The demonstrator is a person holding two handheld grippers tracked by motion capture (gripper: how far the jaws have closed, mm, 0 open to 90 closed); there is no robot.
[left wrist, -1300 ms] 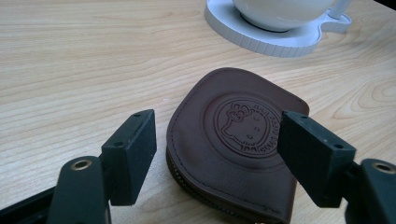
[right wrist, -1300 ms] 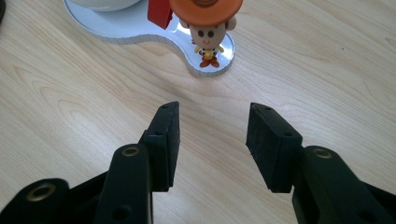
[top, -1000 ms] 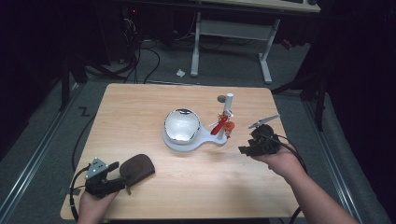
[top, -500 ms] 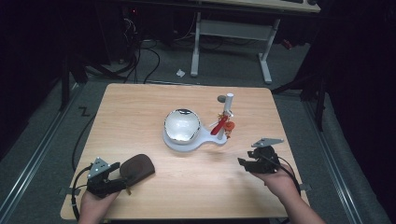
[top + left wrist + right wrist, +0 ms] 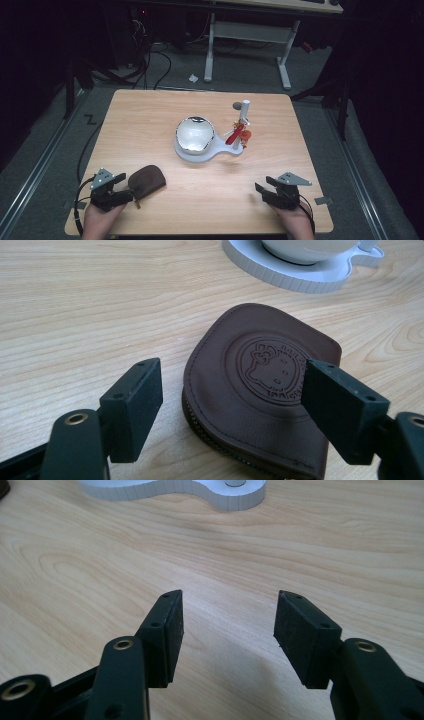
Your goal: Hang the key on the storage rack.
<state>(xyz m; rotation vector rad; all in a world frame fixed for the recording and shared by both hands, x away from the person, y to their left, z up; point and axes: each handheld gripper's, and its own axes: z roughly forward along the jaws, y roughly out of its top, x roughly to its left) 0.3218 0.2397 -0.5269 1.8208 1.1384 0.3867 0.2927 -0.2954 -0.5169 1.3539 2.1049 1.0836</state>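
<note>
Right tongs (image 5: 267,191) have drawn back to the table's near edge, open; left tongs (image 5: 121,187) gape around the brown pouch (image 5: 146,180).

Pouch in front of my left claw: a brown leather pouch (image 5: 260,405) carries a round embossed seal (image 5: 272,367); inside the ring sits a cartoon cat face with a bow
Lettering on the seal: raised letters run around the ring; my own pad hides part of them and the rest is too faint for me to read
White stand: I read no text on the white stand (image 5: 200,150)
Tabletop: I read no label or number on the tabletop (image 5: 150,115)
</note>
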